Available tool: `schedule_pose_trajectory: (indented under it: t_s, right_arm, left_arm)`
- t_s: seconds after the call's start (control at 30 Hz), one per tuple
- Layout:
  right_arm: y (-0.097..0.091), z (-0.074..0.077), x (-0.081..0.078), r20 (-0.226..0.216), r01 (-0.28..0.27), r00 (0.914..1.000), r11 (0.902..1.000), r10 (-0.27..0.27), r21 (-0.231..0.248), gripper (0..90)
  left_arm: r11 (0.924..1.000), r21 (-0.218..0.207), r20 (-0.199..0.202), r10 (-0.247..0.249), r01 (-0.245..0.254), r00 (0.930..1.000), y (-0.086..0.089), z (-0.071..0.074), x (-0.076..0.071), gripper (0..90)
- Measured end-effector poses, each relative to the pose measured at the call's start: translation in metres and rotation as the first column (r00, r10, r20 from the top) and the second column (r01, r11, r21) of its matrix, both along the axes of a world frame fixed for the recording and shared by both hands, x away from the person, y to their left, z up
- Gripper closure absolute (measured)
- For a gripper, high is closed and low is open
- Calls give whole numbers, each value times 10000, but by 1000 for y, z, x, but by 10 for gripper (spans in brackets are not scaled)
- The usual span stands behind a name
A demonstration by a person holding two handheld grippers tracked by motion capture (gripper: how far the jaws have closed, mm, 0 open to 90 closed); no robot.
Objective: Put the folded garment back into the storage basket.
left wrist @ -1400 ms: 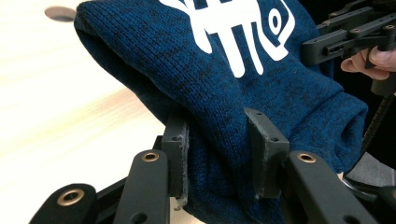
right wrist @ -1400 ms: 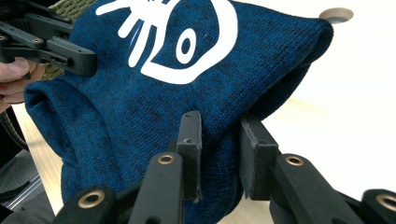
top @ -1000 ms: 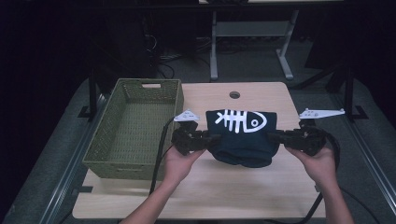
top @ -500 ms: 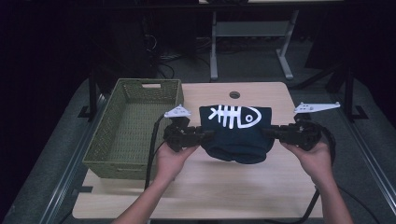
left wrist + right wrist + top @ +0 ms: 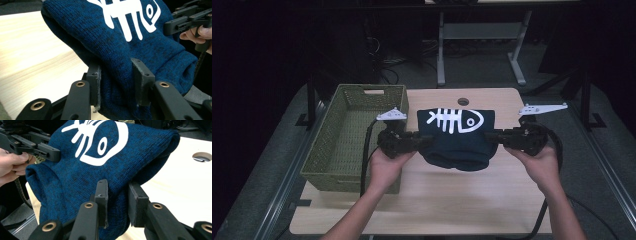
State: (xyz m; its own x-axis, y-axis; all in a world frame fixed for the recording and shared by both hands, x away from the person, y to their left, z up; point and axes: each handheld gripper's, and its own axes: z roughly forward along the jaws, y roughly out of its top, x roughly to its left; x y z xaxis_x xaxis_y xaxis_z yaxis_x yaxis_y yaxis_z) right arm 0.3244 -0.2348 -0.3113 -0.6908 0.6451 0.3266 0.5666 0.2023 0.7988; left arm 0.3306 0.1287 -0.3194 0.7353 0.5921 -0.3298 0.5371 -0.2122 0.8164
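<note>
**Folded blue knit held between both grippers above the table**

High view. Left gripper point(image 5: 424, 141) clamped on the left edge of the blue knit garment point(image 5: 457, 137); right gripper point(image 5: 489, 136) clamped on its right edge. Garment stretched between the two tools, folded, white fish-skeleton print point(image 5: 455, 120) facing up and away, lower fold sagging between the jaw tips. Left hand point(image 5: 387, 162) behind and below the left gripper; right hand point(image 5: 539, 160) behind the right gripper. Grey plate point(image 5: 392, 114) mounted above the left gripper, second grey plate point(image 5: 542, 107) above the right gripper. Black cable point(image 5: 364, 155) trailing down from the left gripper. Green woven basket point(image 5: 354, 135) just outboard of the left gripper, resting on the wooden table point(image 5: 462, 200). Round hole point(image 5: 463, 101) in the table top, beyond the garment.

Left gripper view. Jaws pressed onto a thick fold of knit directly ahead; fabric bunched between both pads. Print visible farther along the jaw axis. Right gripper point(image 5: 175, 25) at the far upper right, on the opposite edge. Table surface to the left of the jaws.

Right gripper view. Jaws closed on a fold of knit directly ahead. Left gripper point(image 5: 53, 155) at the far upper left, gripping the other edge, with fingers point(image 5: 12, 161) behind it. Table hole point(image 5: 202, 156) to the right of the jaws.
</note>
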Motion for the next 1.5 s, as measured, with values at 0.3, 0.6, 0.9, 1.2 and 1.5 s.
schedule_pose_trajectory:
  t_s: [0.3,0.6,0.9,1.2,1.5]
  right_arm:
    - [15,8,5,101,-223,9997,9997,223,37,721]
    - [32,12,13,153,-446,9989,9990,444,86,720]
    - [48,18,18,185,-648,9977,9978,646,125,720]
    - [59,20,22,216,-821,9964,9965,818,139,720]
    - [76,23,28,239,-1029,9944,9946,1025,161,720]
  left_arm:
    - [9998,-179,-153,73,-76,9999,18,5,2,634]
    - [9996,-164,-46,220,-221,9997,35,11,3,635]
    - [9994,-175,-48,304,-305,9995,51,16,3,635]
    - [9992,-174,-4,371,-371,9993,63,18,4,635]
    - [9982,-305,-98,519,-522,9986,81,19,6,635]
